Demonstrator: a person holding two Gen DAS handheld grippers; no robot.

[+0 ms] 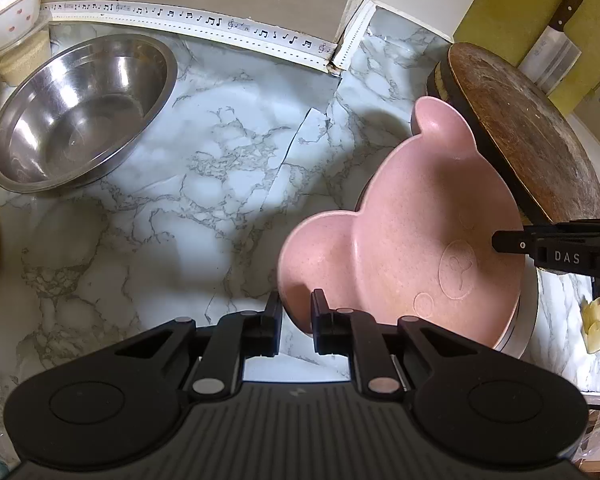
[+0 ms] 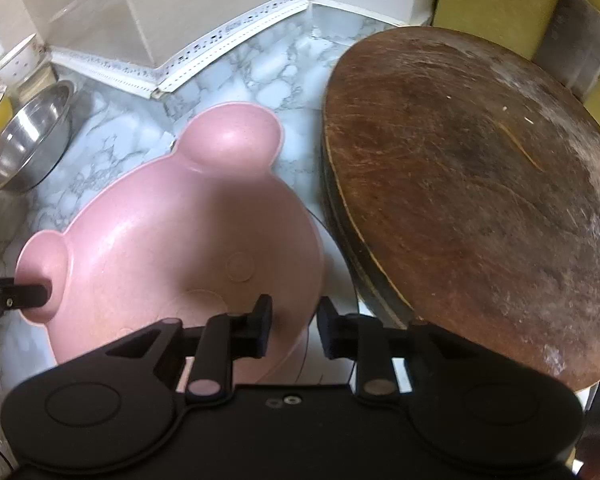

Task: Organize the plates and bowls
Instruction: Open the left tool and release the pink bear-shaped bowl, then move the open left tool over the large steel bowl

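The pink bear-shaped bowl [image 1: 412, 240] is tilted above the marble counter [image 1: 204, 184]. The left gripper [image 1: 296, 320] clamps its ear at 7 o'clock; the right gripper [image 2: 292, 320] clamps its rim at 3 o'clock. The steel bowl [image 1: 80, 112] stands at 10 o'clock.

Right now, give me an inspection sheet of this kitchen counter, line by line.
Surface: marble-pattern counter, its covering film split and lifting near the middle.
Job's things: pink bear-shaped bowl, tilted, over a white-rimmed dish; steel bowl upright and empty; floral white bowl at the back left.
Clutter: round wooden chopping board leaning beside the pink bowl; cleaver on the yellow wall.
Grippers: left gripper closed on one ear of the pink bowl; right gripper straddles its opposite rim.
Cables: nothing seen.
Surroundings: music-note edging strip along the wall.
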